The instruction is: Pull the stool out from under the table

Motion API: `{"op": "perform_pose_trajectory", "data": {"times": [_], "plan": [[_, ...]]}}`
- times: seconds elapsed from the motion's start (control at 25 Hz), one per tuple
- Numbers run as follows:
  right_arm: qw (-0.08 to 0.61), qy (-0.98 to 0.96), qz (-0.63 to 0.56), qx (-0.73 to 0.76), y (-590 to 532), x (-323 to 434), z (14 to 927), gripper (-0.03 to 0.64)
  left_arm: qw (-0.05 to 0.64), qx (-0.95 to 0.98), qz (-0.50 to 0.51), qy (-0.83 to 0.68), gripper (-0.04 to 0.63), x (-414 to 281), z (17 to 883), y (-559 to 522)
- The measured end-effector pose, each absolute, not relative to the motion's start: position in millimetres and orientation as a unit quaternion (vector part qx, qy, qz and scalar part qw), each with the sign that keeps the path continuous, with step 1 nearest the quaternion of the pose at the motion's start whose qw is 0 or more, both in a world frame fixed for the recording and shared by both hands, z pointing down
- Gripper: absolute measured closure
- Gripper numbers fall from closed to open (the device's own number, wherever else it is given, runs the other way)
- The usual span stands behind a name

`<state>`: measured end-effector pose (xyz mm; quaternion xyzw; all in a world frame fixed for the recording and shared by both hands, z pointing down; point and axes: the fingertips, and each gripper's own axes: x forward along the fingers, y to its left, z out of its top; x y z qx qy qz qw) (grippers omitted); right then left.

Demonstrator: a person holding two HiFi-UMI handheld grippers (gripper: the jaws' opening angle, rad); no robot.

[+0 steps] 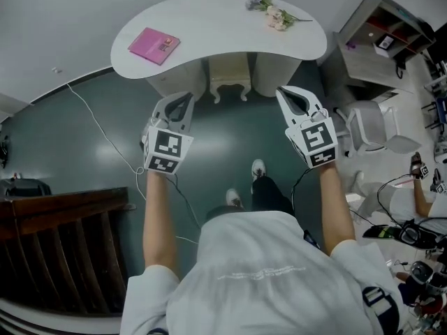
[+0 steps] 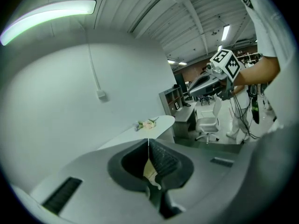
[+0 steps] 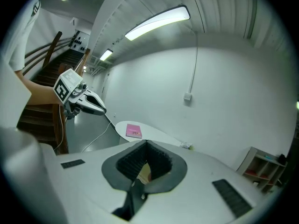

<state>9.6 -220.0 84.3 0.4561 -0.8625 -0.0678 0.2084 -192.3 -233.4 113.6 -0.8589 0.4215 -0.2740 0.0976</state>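
Observation:
The cream stool (image 1: 229, 75) with curved legs stands tucked under the white curved table (image 1: 209, 19), only its front showing. My left gripper (image 1: 186, 98) hangs shut and empty in front of the table's left side, short of the stool. At the right side my right gripper (image 1: 282, 91) is also shut and holds nothing. In the left gripper view the jaws (image 2: 148, 141) meet, with a sliver of cream stool (image 2: 150, 170) seen through them. The right gripper view shows its own jaws (image 3: 145, 143) closed over the stool (image 3: 145, 172).
A pink book (image 1: 154, 45) and a small flower bunch (image 1: 274, 12) lie on the table. A grey desk with shelves (image 1: 380, 44) and a white office chair (image 1: 374, 128) stand at the right. A dark wooden stair rail (image 1: 63, 250) is at the left. A cable (image 1: 105, 138) runs over the green floor.

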Motion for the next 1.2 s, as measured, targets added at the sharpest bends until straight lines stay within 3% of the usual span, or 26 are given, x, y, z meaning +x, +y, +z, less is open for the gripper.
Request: {"op": "perform_pose_trajectory", "data": {"times": [0.64, 1.2], "plan": [[0.214, -0.878, -0.04, 0.427, -412.8, 13.5, 285.9, 0.601, 0.053, -0.862, -0.282, 0.418, 0.577, -170.8, 314.7, -421.0], [0.199, -0.871, -0.058, 0.445, -522.8, 44.5, 528.0, 0.601, 0.08, -0.859, -0.255, 0.436, 0.577, -179.9, 539.4, -526.3]]}}
